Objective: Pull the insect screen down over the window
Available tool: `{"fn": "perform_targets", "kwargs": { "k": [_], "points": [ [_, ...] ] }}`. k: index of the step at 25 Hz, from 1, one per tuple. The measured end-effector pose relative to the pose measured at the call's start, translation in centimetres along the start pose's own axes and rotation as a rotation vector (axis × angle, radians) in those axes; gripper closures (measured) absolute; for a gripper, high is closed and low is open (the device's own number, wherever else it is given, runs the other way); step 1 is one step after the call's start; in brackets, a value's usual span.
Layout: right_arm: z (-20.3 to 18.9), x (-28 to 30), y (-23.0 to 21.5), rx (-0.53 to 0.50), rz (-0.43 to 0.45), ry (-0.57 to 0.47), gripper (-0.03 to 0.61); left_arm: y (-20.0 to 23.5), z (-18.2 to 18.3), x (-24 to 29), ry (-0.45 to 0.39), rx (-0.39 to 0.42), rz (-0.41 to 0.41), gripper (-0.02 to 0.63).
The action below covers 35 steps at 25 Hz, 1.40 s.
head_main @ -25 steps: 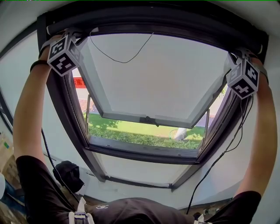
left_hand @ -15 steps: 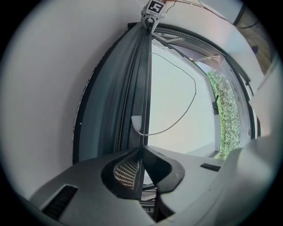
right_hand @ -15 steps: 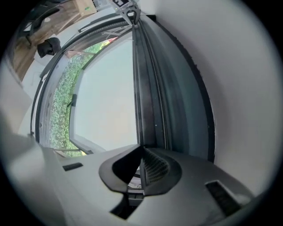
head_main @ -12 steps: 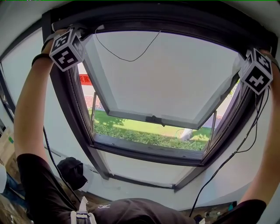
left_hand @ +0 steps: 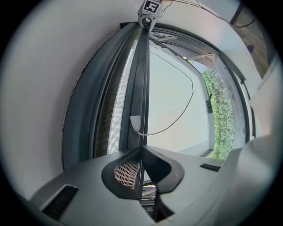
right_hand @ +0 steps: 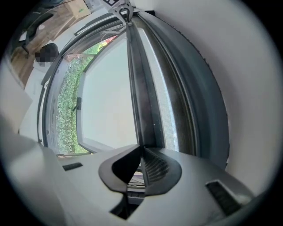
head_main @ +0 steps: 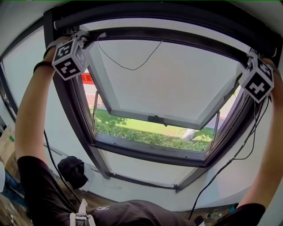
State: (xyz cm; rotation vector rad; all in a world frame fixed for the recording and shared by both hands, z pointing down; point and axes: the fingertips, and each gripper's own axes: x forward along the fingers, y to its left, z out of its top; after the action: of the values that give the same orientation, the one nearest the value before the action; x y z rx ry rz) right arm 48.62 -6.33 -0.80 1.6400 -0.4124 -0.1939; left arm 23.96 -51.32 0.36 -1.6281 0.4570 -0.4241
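Both claws have come down a little from the dark roller box (head_main: 154, 11). The pull bar (head_main: 177, 39) has come with them, so a pale strip of insect screen (head_main: 168, 25) now shows above it. The left claw (left_hand: 141, 152) and right claw (right_hand: 140, 150) have just been closing, and each pinches the bar's thin edge, one at either end. Between the claws a thin black cord (head_main: 128, 65) loops down from the bar. Beyond and below them the window sash (head_main: 168, 84) stands tilted outward, with lawn (head_main: 141, 128) past it. A cable (head_main: 230, 154) trails below the right claw, and a black cap (head_main: 73, 170) lies far below the left.
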Motion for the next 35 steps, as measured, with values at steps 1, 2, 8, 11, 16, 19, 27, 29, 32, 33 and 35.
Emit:
{"fn": "perform_targets", "kwargs": {
  "k": [1, 2, 8, 11, 16, 19, 27, 29, 32, 33, 35],
  "points": [
    [0.0, 0.1, 0.5, -0.005, 0.010, -0.001, 0.551, -0.6, -0.1, 0.0, 0.004, 0.004, -0.014, 0.586],
    [0.0, 0.1, 1.0, -0.008, 0.018, -0.002, 0.551, -1.2, -0.2, 0.0, 0.007, 0.007, -0.024, 0.588],
    [-0.6, 0.8, 5.4, -0.030, 0.098, 0.004, 0.552, -5.6, -0.6, 0.1, 0.029, 0.042, -0.088, 0.589],
    [-0.8, 1.3, 7.8, -0.043, 0.137, -0.005, 0.552, -8.1, -0.9, 0.2, 0.035, 0.047, -0.121, 0.589],
    [-1.3, 1.2, 9.6, -0.050, 0.123, 0.003, 0.554, -9.9, -0.9, 0.4, 0.044, 0.066, -0.061, 0.591],
    [-1.4, 1.5, 11.2, -0.048, 0.156, 0.009, 0.554, -11.5, -1.1, 0.4, 0.050, 0.072, -0.074, 0.591],
    [-2.2, 2.1, 17.2, -0.058, 0.219, 0.027, 0.554, -17.6, -1.6, 0.7, 0.055, 0.094, -0.151, 0.591],
    [-2.2, 2.2, 18.3, -0.060, 0.217, 0.026, 0.554, -18.9, -1.8, 0.5, 0.058, 0.094, -0.170, 0.591],
    [-2.5, 2.6, 21.1, -0.067, 0.255, 0.022, 0.554, -21.8, -2.1, 0.2, 0.072, 0.113, -0.239, 0.591],
    [-2.7, 2.8, 22.2, -0.069, 0.276, 0.024, 0.554, -23.0, -2.2, 0.2, 0.075, 0.117, -0.268, 0.591],
    [-3.0, 3.0, 24.2, -0.072, 0.306, 0.028, 0.554, -25.0, -2.3, 0.3, 0.075, 0.122, -0.311, 0.591]
  ]
}}
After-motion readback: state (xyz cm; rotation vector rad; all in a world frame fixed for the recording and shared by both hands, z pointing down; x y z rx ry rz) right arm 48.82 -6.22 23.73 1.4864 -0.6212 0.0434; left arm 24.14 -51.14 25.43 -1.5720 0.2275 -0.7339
